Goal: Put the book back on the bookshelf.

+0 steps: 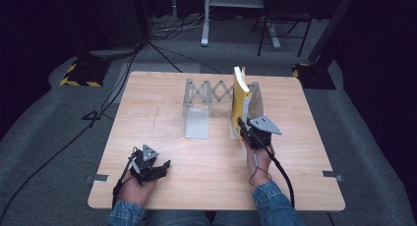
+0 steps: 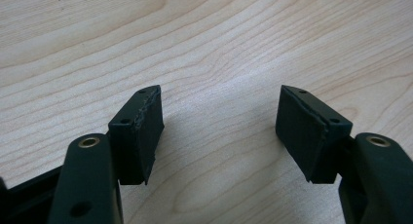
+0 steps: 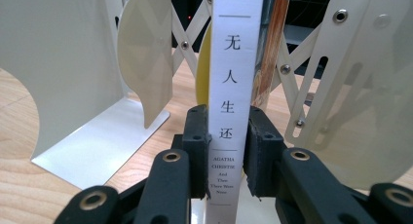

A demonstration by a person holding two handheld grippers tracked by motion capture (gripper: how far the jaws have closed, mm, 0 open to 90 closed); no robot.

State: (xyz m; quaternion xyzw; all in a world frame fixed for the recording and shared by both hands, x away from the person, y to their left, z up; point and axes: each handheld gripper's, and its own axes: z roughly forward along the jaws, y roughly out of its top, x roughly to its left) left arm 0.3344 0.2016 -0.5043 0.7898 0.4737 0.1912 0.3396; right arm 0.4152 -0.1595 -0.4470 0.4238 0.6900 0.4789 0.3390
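Grey carpet and dark curtains surround the wooden bench (image 1: 196,157) in the high view. At lower left the left tool (image 1: 156,168) rests on the wood; right of centre the right tool (image 1: 244,130) grips an upright yellow book (image 1: 239,100) standing in a folding metal rack (image 1: 204,96).

Left gripper view: jaws wide apart over bare wood, holding nothing.

Right gripper view: the right tool (image 3: 226,151) clamps the book's white spine (image 3: 230,87) at centre frame, rack plates (image 3: 63,63) on either side.
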